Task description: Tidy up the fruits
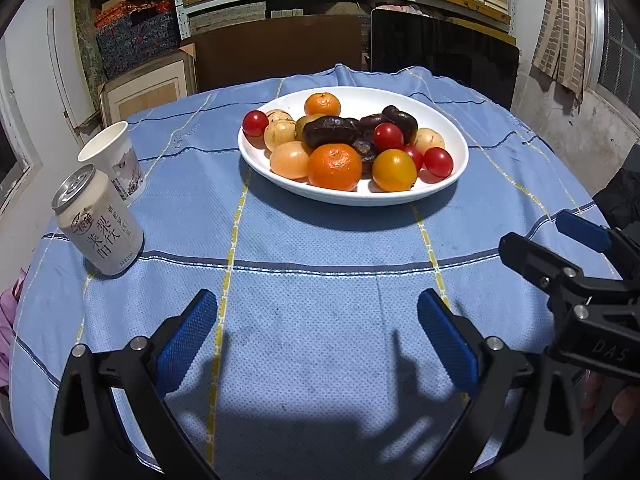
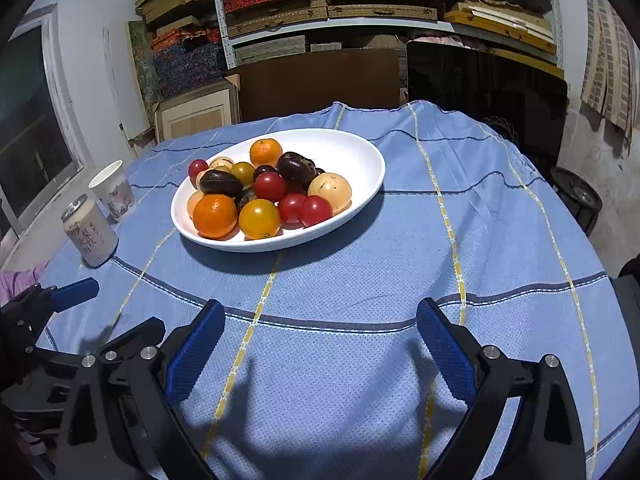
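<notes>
White oval plate (image 1: 448, 136), shallow, sits flat on the blue checked tablecloth (image 1: 320, 240). All fruit lies inside the plate, heaped toward its near and left part; the far right of the plate is bare.

- Large orange mandarin (image 1: 334, 167) at the plate's near rim, glossy, dimpled skin.
- Second, smaller mandarin (image 1: 322, 104) at the far side of the heap.
- Yellow-orange tomato (image 1: 394, 170) just right of the near mandarin, touching it or nearly so.
- Red cherry tomatoes: one at the plate's left edge (image 1: 255, 123), one mid-heap (image 1: 388, 137), one at the right end (image 1: 438, 162).
- Dark brown-purple wrinkled fruits (image 1: 330, 131) across the middle.
- Pale yellow round fruits (image 1: 289, 159) on the left, another on the right (image 1: 428, 140).
</notes>
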`<state>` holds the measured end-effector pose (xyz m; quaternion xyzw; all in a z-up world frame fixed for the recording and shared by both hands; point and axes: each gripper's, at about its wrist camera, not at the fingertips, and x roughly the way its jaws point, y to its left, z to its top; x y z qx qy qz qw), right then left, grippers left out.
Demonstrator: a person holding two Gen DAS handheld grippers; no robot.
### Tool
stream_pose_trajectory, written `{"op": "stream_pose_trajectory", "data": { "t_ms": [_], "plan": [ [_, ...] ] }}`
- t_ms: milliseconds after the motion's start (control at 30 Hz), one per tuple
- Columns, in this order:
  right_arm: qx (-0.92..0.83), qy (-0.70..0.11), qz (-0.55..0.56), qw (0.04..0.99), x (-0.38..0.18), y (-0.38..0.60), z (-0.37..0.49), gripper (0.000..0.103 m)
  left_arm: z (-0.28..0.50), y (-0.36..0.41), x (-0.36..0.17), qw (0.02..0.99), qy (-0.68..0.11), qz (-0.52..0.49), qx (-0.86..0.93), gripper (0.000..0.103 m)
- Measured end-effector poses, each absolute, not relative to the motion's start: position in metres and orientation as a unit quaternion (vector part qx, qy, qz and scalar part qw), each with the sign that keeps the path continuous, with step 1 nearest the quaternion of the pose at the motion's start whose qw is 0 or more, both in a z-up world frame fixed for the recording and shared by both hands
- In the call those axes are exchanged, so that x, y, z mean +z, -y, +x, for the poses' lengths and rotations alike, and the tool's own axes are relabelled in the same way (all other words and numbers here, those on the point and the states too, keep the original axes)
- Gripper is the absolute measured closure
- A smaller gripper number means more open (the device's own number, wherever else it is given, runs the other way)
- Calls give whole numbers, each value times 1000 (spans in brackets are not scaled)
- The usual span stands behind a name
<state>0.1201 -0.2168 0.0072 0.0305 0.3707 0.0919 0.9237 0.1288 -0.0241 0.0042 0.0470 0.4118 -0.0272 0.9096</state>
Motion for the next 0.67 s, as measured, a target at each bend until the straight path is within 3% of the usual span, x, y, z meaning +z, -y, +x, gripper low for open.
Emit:
{"op": "stream_pose_trajectory", "data": {
  "t_ms": [667],
  "plan": [
    [89, -375, 42, 922, 8, 222, 120, 5, 120, 25, 12, 920, -386, 64, 7, 5]
  ]
}}
